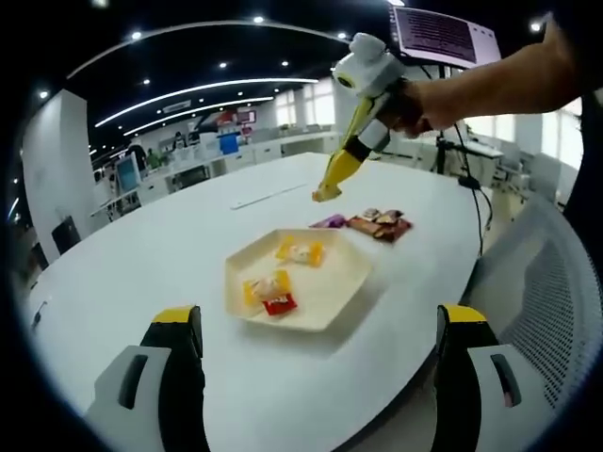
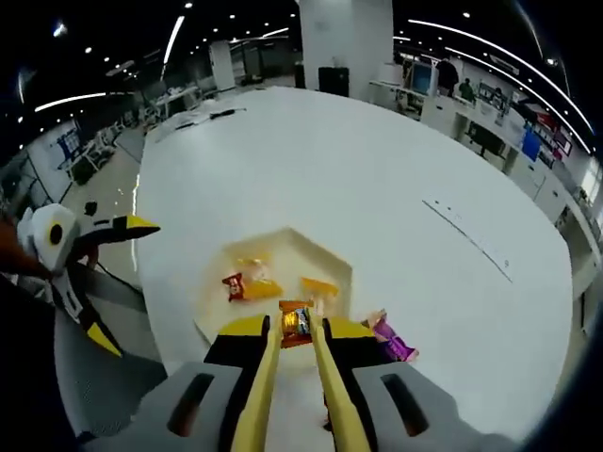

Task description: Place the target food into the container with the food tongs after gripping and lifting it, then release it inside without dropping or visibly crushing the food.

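Table smooth, matt white; tray smooth cream plastic; snack wrappers glossy; chair back grey mesh.

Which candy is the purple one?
The purple candy lying on the table beside the tray; the tray's candies are yellow and red.

In the right gripper view the right claw covers most of the snack between its tips, so its print is unreadable, and its jaws hide the near rim of the tray low in the frame. The purple packet beside them is partly covered too. In the left gripper view the wrappers beyond the tray are too small to identify, and the worktop is cut off at the bottom edge.
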A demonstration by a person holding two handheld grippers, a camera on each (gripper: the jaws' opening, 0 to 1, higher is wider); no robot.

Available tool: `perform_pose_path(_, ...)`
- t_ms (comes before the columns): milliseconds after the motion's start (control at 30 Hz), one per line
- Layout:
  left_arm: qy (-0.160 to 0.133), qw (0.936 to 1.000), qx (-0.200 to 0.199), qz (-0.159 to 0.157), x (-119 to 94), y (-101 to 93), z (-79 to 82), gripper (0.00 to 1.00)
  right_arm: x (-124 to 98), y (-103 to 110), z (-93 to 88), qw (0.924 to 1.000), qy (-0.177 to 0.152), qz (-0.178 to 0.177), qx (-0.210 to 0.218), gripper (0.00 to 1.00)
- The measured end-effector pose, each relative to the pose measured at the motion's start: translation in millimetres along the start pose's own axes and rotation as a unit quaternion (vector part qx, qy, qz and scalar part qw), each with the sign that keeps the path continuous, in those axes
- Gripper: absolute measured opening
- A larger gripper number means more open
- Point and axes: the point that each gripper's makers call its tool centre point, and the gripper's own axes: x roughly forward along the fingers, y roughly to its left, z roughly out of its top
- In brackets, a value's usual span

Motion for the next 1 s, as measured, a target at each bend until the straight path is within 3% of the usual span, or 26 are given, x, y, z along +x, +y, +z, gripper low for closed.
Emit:
perform_pose_path(267, -0.001, 1.0000, 0.002, -0.001, 0.6, -0.3, -0.3, 1.00, 14.6, 27.1, 28.1, 0.9995, -0.006, 0.023, -0.023, 0.21)
perform_pose_path(433, -0.004, 1.0000, 0.002, 0.000, 0.2, 0.2, 1.0, 1.00, 22.7, 39.3, 36.6, 0.9987, -0.006, 0.031, -0.040, 0.21)
perform_pose_path(1000, -0.008, 1.0000, -0.003, 0.001, -0.1, 1.9, 2.2, 1.00, 24.6, 41.5, 47.6, 0.9971, -0.024, 0.047, -0.055, 0.24)
